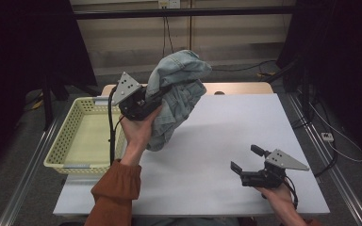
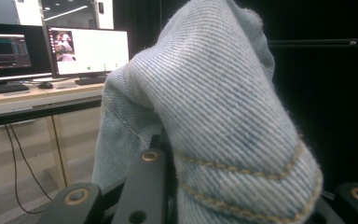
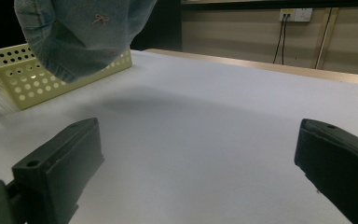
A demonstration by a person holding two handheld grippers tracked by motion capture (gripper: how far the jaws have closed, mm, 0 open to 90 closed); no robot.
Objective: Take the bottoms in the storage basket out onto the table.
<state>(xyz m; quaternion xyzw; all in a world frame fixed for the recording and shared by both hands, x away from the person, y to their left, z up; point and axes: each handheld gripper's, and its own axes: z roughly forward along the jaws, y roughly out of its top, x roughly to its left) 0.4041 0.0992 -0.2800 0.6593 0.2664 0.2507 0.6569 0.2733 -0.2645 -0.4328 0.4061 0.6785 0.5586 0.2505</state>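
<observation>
Yellow plastic marks the left end of our work: the perforated basket (image 1: 82,136) sits at the left edge of the white table (image 1: 217,141), and as far as we can see into it from the high view, nothing lies inside. Just right of it, our left gripper (image 1: 162,92) holds the bunched denim garment (image 1: 176,94) up in the air, jaws clamped on a fold of it; in the left gripper view the cloth (image 2: 205,116) drapes over the black jaws, its tan stitching close to the lens. The garment hangs clear of the table, its lower end near the basket's right wall but not yet over the opening. Farther right, our right gripper (image 1: 247,162) rests low over the bare tabletop, well apart from the cloth, jaws wide apart with nothing between them. We judge the pick-up as done and the placing as left: the garment has yet to travel leftward over the basket rim, come down inside and be released. Its loose, floppy bulk could catch on the rim, so we would carry it well over.
</observation>
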